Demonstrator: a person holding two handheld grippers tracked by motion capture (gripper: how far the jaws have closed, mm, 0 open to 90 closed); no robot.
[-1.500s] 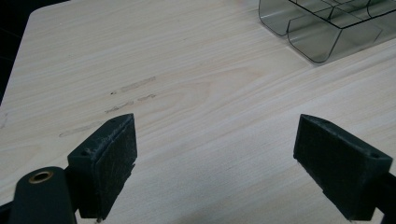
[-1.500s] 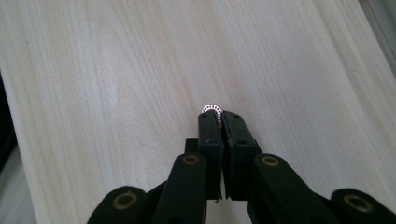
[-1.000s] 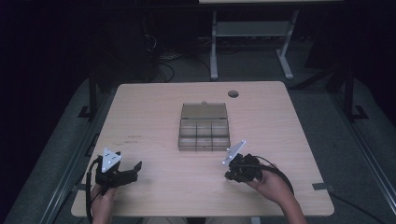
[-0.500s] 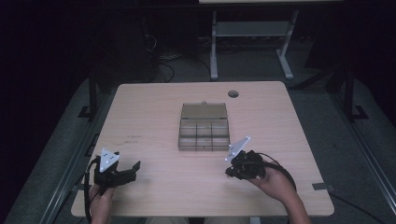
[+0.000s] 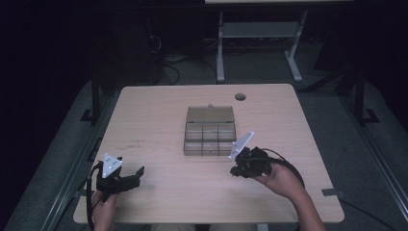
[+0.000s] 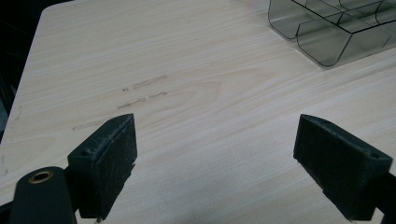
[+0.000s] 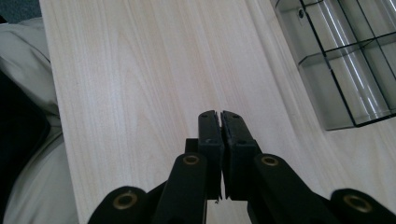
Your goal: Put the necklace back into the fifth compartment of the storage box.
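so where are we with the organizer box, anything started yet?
Barely started. Done: the clear organizer box already sits open mid-table, lid flat behind it, compartments apparently empty. In hand: nothing; the right tongs are shut on nothing, close to the box's near right corner. The left tongs are wide open over bare table. Left: the first contact with the box.

You are working at one pale wooden table (image 5: 159, 120), and one clear smoky plastic compartment box (image 5: 210, 131) is sitting at its middle. You are holding two black two-jaw grippers: the left gripper (image 5: 140, 172) near left, the right gripper (image 5: 234, 170) near right.
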